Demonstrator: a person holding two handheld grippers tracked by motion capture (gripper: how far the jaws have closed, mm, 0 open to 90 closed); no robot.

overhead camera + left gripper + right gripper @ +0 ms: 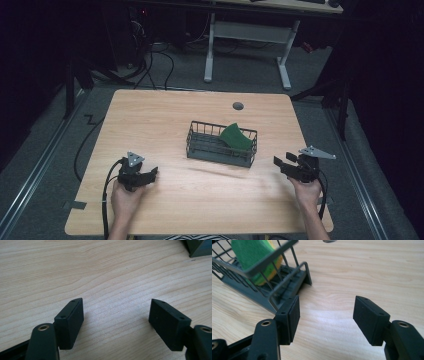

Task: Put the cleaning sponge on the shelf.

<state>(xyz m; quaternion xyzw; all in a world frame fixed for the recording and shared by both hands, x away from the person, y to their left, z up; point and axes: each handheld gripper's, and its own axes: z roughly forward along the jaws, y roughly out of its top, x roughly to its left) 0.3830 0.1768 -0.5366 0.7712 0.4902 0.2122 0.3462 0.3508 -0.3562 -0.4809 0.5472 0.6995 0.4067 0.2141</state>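
Resting apart on the table (165, 115), both tools, left tool (150, 175) and right tool (282, 162), gape empty; sponge (235, 137) lies in basket (200, 150), so next is reaching.

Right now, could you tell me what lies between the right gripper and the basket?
Nothing: in the high view, bare table separates the right gripper from the basket; its open jaws hold nothing.

**Two black handheld grippers, bare forearms**

Left gripper (150, 173) & right gripper (281, 161): black bodies, grey three-cornered plate on top w/ small holes, black cable trailing each. Jaws: rectangular black pads, two tiny screw holes apiece, brass-coloured pivot pins. No sleeves visible.
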